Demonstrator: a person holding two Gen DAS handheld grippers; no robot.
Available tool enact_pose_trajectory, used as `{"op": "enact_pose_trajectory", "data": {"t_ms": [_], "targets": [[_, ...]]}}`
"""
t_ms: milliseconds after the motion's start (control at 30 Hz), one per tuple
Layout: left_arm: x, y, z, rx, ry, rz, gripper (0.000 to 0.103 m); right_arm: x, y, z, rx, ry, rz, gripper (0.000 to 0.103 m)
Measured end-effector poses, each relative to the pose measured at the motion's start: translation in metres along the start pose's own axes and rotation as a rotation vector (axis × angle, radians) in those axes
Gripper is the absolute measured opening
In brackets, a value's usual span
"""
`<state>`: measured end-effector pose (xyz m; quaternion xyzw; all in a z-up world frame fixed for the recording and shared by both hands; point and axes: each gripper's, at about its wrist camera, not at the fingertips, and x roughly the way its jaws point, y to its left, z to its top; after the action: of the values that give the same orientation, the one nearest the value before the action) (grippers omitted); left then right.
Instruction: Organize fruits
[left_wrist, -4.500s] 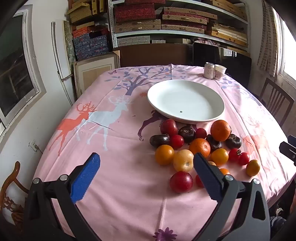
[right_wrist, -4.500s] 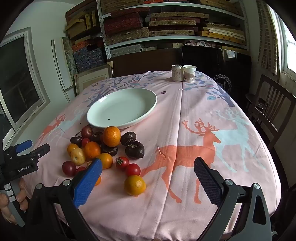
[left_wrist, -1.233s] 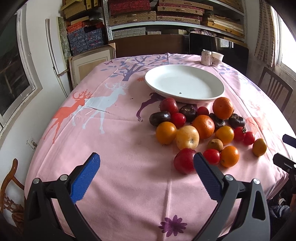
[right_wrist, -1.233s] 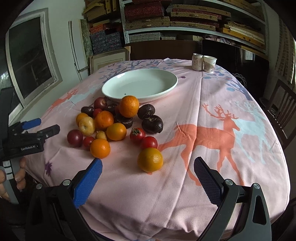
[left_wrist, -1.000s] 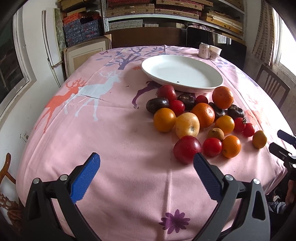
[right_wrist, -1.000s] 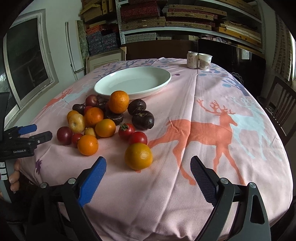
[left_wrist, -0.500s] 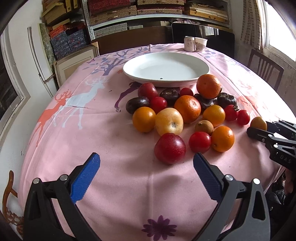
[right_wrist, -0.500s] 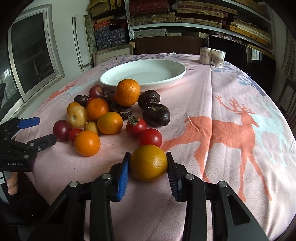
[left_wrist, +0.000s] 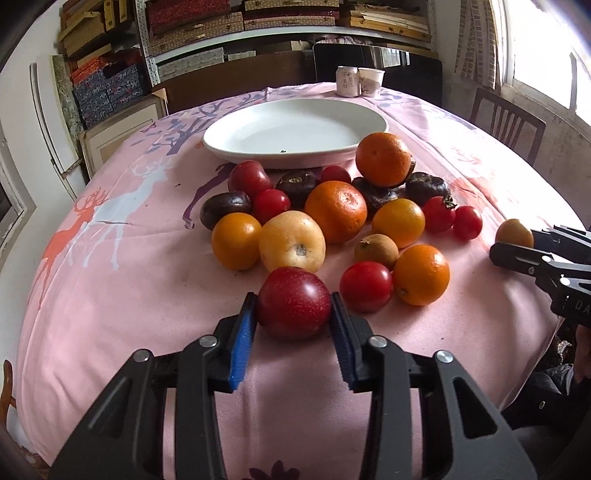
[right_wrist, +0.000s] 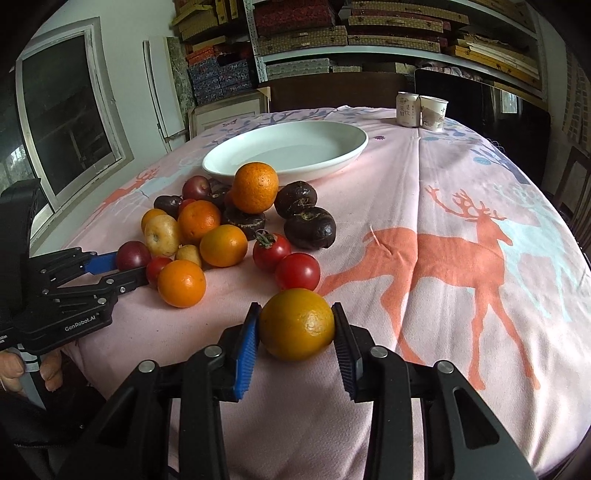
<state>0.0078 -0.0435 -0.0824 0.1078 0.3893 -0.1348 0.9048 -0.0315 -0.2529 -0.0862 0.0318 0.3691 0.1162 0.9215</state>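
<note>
A pile of fruit lies on the pink tablecloth in front of an empty white plate (left_wrist: 295, 133) (right_wrist: 288, 151). My left gripper (left_wrist: 293, 317) is shut on a dark red plum (left_wrist: 293, 301) at the near edge of the pile. My right gripper (right_wrist: 295, 328) is shut on a yellow-orange orange (right_wrist: 297, 323) resting on the cloth, apart from the pile; it also shows in the left wrist view (left_wrist: 514, 232). Oranges (left_wrist: 336, 210), tomatoes (left_wrist: 365, 286), a yellow apple (left_wrist: 291, 242) and dark brown fruits (right_wrist: 309, 227) make up the pile.
A drink can (right_wrist: 407, 104) and a paper cup (right_wrist: 433, 107) stand at the table's far edge. A wooden chair (left_wrist: 506, 122) stands at the right. Shelves of boxes line the back wall. The cloth (right_wrist: 461, 258) with deer print spreads to the right.
The left gripper moved forward and closed on the red plum. The right gripper stays closed on the orange.
</note>
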Motion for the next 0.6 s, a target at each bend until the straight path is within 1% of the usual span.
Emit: {"op": "enact_pose_trajectory", "data": {"t_ms": [133,267,333,433,533,600], "targets": [[-0.007,0.004,0.001,-0.030,0.001,-0.048,0.038,-0.007,-0.001,0.004,0.015,-0.019,0.037,0.038],[-0.024,0.010,0.010,-0.042,-0.054,-0.048,0.038,-0.013,-0.003,0.018,0.022,-0.052,0.063,0.038],[-0.027,0.015,0.024,-0.050,-0.074,-0.045,0.038,-0.013,-0.004,0.032,0.024,-0.067,0.063,0.038],[-0.018,0.025,0.056,-0.067,-0.082,-0.062,0.038,-0.009,-0.007,0.066,0.040,-0.099,0.083,0.038],[0.006,0.029,0.093,-0.069,-0.071,-0.058,0.038,0.006,-0.011,0.103,0.054,-0.120,0.097,0.038],[0.028,0.030,0.117,-0.076,-0.057,-0.063,0.038,0.023,-0.013,0.127,0.067,-0.107,0.095,0.038]]}}
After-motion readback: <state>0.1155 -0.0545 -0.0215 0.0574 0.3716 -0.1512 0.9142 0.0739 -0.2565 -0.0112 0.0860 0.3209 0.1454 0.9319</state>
